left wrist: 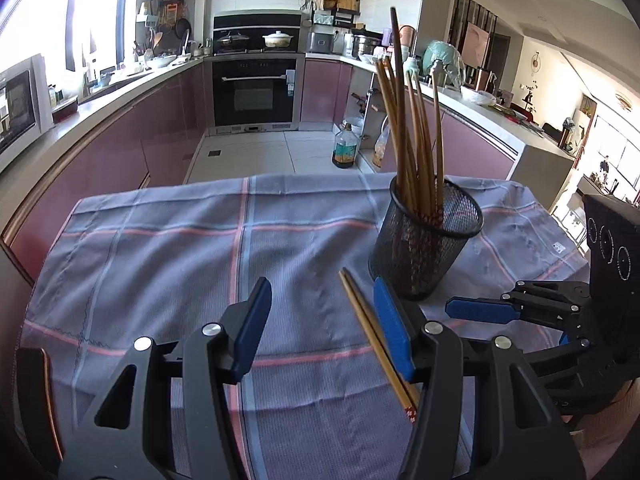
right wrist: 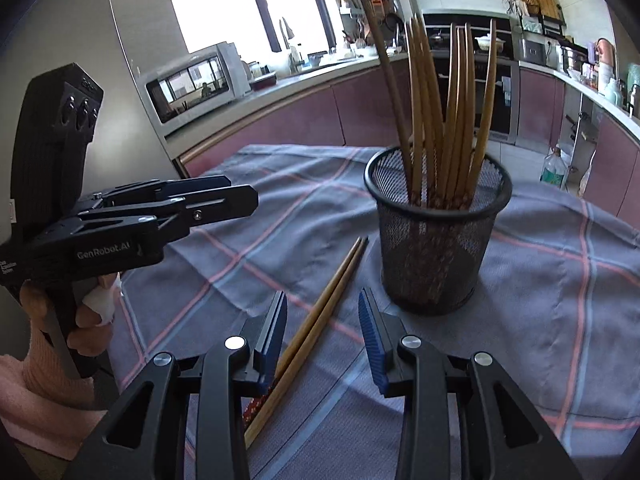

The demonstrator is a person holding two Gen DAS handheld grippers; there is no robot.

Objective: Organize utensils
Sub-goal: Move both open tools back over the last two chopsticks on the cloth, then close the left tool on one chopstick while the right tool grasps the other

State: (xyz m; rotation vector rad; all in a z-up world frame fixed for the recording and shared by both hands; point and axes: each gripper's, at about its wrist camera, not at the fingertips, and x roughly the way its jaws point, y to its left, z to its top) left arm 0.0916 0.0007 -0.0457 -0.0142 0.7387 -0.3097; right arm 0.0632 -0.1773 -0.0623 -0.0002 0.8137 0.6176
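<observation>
A pair of wooden chopsticks (left wrist: 376, 340) (right wrist: 320, 312) lies on the checked cloth, just in front of a black mesh cup (left wrist: 424, 248) (right wrist: 436, 256). Several more chopsticks (left wrist: 416, 140) (right wrist: 440, 120) stand upright in that cup. My left gripper (left wrist: 324, 320) is open, and the loose pair shows between its fingers, close to the right pad, with no pad pressing on it. My right gripper (right wrist: 324, 328) is open too, with the pair close to its left pad. One right finger (left wrist: 480, 310) reaches in beside the cup. A hand holds the left gripper (right wrist: 240, 196) at the left.
The grey-blue cloth (left wrist: 180, 260) (right wrist: 560, 300) covers the small table, whose edges fall away on all sides. Beyond it are pink kitchen cabinets, an oven (left wrist: 256, 88), a microwave (right wrist: 192, 80) and a bottle (left wrist: 344, 148) on the floor.
</observation>
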